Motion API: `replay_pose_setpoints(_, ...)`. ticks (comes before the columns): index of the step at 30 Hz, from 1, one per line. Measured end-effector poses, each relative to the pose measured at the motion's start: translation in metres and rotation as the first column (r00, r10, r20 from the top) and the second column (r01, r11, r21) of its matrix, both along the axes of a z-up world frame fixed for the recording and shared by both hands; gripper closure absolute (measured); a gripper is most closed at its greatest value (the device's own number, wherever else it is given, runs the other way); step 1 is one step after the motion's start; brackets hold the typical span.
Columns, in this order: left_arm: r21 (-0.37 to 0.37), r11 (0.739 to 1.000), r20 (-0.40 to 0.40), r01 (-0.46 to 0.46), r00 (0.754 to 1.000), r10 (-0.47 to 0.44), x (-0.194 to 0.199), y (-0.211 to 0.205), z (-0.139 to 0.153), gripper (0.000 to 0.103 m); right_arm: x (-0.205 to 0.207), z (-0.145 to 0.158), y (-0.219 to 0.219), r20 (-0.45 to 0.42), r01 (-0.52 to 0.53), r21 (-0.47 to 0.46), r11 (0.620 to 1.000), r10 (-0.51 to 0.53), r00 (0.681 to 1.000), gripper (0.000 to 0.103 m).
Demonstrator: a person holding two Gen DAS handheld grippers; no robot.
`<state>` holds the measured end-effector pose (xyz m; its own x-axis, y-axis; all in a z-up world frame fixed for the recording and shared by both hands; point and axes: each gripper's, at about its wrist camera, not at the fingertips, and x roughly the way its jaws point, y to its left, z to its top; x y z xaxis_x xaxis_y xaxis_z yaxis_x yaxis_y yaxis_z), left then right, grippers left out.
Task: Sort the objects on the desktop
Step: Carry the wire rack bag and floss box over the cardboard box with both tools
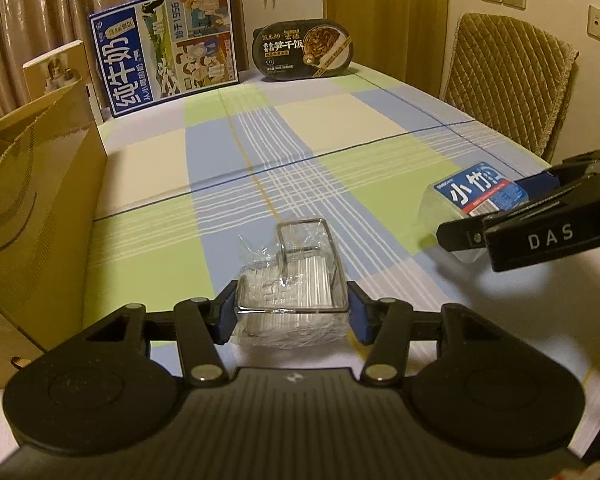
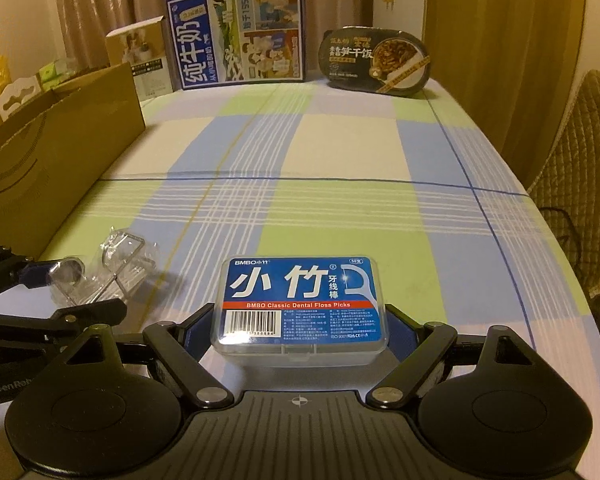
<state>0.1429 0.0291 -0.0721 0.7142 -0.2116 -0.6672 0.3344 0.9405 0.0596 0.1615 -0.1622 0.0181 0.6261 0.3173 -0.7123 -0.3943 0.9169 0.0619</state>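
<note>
Left wrist view shows the left gripper (image 1: 292, 312) at lower centre, its two blue pads clamped on one clear plastic box (image 1: 296, 276) that holds thin white sticks and sits on the plaid tablecloth (image 1: 320, 132). At the right edge of that frame the right gripper (image 1: 496, 216) reaches in around one dental floss pick box (image 1: 480, 194) with a blue label. One open cardboard box (image 1: 40, 200) fills the left side. Along the far edge, in the upper part of the frame, stand one blue milk carton case (image 1: 164, 48) and one black instant rice bowl (image 1: 304, 50); one quilted chair back (image 1: 512, 80) sits at upper right.

Right wrist view shows the floss box (image 2: 300, 304) at lower centre, lying flat on the cloth between the right gripper's two fingers (image 2: 198, 330); the pads sit at its sides, but whether they press it I cannot tell. At lower left the clear box (image 2: 120, 268) sits in the left gripper (image 2: 72, 292).
</note>
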Motion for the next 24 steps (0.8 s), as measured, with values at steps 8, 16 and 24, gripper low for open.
replay_pose_setpoints(8, -0.044, 0.997, 0.021, -0.059, 0.998, 0.06, -0.009, 0.006, 0.024, 0.054, -0.011, 0.02, -0.005, 0.02, 0.02, 0.064, 0.998, -0.021, 1.0, 0.02)
replay_pose_setpoints(16, -0.061, 0.991, 0.027, -0.12, 0.992, 0.122, -0.025, 0.016, 0.049, 0.054, -0.03, 0.04, -0.007, 0.033, 0.011, 0.108, 0.994, -0.015, 0.999, 0.02)
replay_pose_setpoints(24, -0.082, 0.983, 0.051, -0.164, 0.984, 0.168, -0.043, 0.025, 0.076, 0.054, -0.047, 0.062, 0.0, 0.056, -0.013, 0.146, 0.989, 0.005, 0.998, 0.02)
